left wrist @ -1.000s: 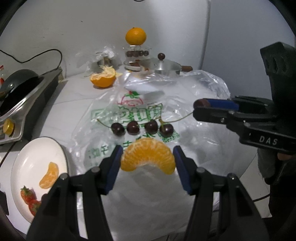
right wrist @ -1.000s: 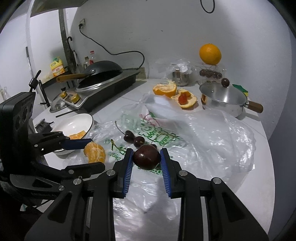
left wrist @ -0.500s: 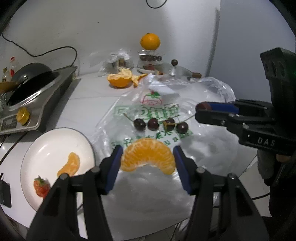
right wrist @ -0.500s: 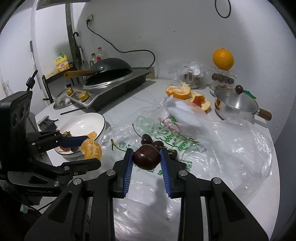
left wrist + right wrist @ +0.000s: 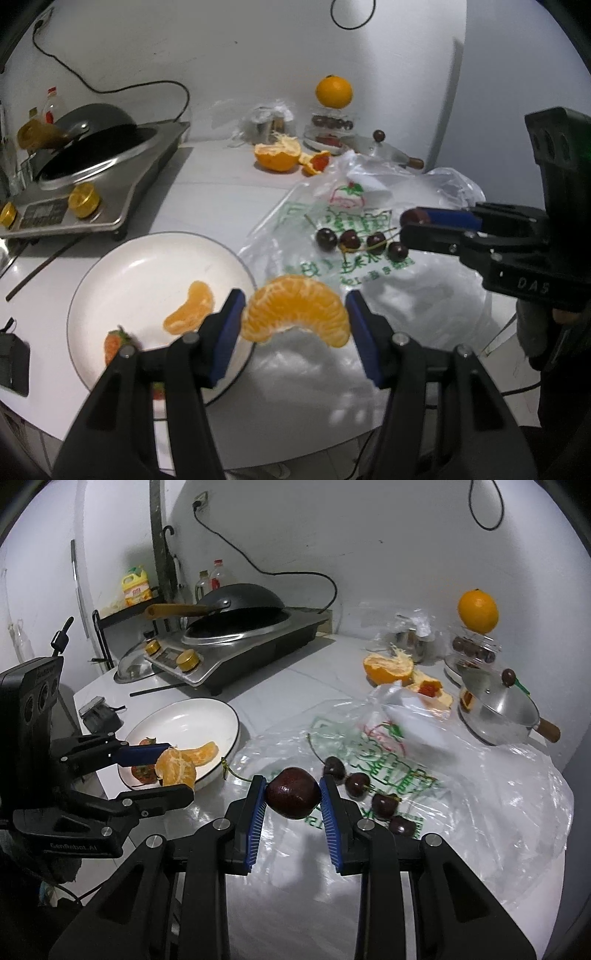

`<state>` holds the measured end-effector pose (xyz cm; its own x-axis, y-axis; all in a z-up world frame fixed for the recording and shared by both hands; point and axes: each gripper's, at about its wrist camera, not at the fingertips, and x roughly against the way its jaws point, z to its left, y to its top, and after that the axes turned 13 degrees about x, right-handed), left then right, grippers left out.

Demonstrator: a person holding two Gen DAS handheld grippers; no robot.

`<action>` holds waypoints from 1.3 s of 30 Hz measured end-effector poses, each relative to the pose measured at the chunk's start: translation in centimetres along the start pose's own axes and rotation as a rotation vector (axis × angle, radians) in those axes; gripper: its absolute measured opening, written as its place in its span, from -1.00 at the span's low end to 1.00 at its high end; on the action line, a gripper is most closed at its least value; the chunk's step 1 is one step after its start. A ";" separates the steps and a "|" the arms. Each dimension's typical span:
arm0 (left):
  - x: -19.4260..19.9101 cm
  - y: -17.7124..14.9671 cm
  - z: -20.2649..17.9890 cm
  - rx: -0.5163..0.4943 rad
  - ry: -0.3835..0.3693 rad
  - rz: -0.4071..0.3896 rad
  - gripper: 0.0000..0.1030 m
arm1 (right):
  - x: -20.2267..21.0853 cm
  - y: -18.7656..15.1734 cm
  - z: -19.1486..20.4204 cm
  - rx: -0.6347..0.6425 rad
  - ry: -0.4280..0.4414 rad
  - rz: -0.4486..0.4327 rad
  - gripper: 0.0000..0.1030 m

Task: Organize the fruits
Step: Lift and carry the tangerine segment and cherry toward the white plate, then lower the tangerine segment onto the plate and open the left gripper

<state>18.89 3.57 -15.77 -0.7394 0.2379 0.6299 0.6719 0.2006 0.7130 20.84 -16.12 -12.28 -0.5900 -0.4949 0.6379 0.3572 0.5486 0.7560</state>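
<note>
My left gripper [image 5: 295, 310] is shut on a peeled orange chunk [image 5: 295, 308], held just past the right rim of the white plate [image 5: 122, 273]. That plate carries an orange segment [image 5: 190, 308] and a strawberry [image 5: 114, 341]. My right gripper [image 5: 291, 794] is shut on a dark cherry [image 5: 293, 793], above the near edge of the clear plastic bag [image 5: 461, 768]. Several loose cherries [image 5: 354, 784] lie on the bag. In the right wrist view the left gripper [image 5: 162, 771] hangs over the plate's near rim [image 5: 229, 716] with its orange chunk [image 5: 175, 768].
An induction cooker with a black wok [image 5: 236, 613] stands at the back left. A half-peeled orange [image 5: 388, 666], a steel pot with a wooden handle [image 5: 498, 709] and a whole orange on stacked dishes [image 5: 476, 611] line the back right. A small dark device [image 5: 13, 363] lies left of the plate.
Both grippers have moved left across the table, each keeping its fruit. The left one now hangs at the plate's rim, and the plate has come closer in both views.
</note>
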 end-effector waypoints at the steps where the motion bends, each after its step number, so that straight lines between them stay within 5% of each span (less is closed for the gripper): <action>1: 0.2 -0.1 0.3 0.003 -0.001 -0.003 0.11 | -0.2 0.2 0.3 0.002 0.000 0.001 -0.39; 24: 3.1 0.2 9.2 0.074 0.084 -0.054 0.11 | -4.4 3.6 6.1 0.069 0.062 0.030 -0.39; 39: 0.3 2.3 12.9 0.091 0.116 -0.042 0.11 | -7.8 4.7 6.0 0.068 0.086 0.063 -0.39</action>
<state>20.78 16.38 -17.91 -0.7636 0.1170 0.6350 0.6372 0.2949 0.7120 22.80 -5.62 -14.59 -0.5027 -0.5126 0.6961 0.3402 0.6230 0.7044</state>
